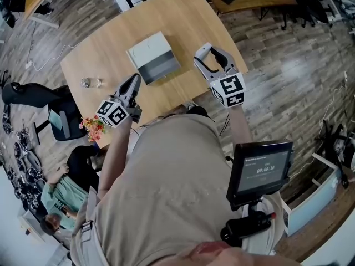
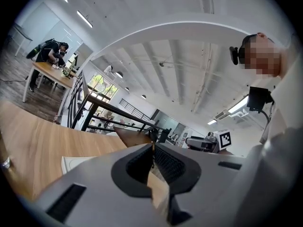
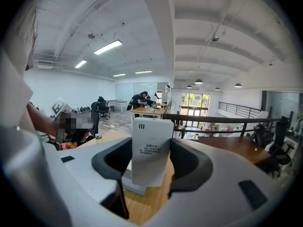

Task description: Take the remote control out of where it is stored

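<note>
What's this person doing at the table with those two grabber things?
A person stands over a wooden table with a handheld gripper in each hand. The right gripper is clamped on a white remote control and holds it upright above the table, clear of the white box. The left gripper is shut and empty, near the box.

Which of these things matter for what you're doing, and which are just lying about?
Job in hand: remote control, gripped by the right gripper; white box on the table.
Just lying about: two small items near the table's edge; bunch of flowers.
</note>
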`<state>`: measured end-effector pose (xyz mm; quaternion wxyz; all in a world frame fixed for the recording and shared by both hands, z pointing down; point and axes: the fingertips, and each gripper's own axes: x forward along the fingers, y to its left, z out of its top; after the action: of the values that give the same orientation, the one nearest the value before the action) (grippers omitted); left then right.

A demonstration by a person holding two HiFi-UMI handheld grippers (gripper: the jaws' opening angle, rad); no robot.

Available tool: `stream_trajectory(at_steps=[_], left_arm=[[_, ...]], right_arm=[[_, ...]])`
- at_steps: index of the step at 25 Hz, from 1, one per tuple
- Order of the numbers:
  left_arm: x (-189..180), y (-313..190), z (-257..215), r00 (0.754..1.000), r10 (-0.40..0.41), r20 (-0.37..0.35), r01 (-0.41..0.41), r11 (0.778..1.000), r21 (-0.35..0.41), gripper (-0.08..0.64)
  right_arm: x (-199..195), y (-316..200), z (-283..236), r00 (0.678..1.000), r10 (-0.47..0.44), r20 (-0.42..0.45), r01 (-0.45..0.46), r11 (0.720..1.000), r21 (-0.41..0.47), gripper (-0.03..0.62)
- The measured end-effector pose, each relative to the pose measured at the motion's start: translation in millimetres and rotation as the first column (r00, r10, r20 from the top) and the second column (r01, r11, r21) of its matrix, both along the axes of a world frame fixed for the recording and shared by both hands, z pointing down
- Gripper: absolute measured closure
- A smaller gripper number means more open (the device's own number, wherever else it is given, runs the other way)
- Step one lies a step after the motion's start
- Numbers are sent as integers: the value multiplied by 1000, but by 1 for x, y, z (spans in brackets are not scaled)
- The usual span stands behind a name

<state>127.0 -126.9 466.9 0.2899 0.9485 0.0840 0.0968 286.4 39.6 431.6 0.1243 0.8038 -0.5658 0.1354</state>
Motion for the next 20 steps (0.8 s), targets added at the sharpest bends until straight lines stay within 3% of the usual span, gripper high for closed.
stream_trajectory(at_steps=[8, 20], left_arm=[[-5, 9, 14, 999, -11, 30, 12, 1000, -10, 555], [-16, 13, 66, 982, -64, 177, 63, 998, 14, 555]], right_arm=[[0, 15, 37, 1000, 12, 27, -10, 997, -77, 337], [8, 13, 109, 994, -54, 93, 73, 975, -211, 337]])
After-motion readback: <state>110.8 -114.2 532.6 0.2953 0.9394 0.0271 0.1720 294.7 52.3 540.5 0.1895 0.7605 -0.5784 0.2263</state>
